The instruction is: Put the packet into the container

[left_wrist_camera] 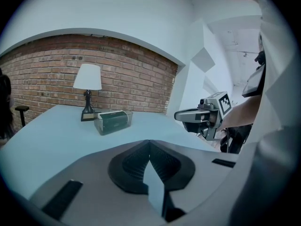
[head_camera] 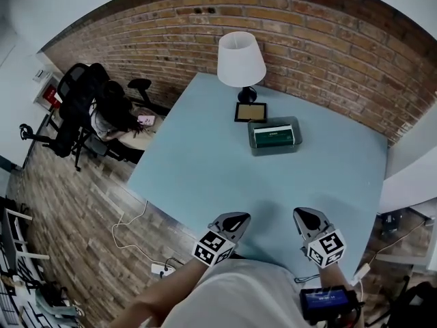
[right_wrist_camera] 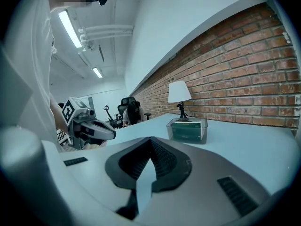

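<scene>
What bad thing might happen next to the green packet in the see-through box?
The packet already lies in the container, so little is left to go wrong. But the container stands right by the lamp and the small frame; a reach there might knock them. The left gripper and the right gripper are both shut and empty, so touching the container now would likely push it rather than grip it.

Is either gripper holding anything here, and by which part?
Nothing is held. The left gripper and right gripper are both shut with nothing between their jaws; the packet lies inside the container, across the table.
</scene>
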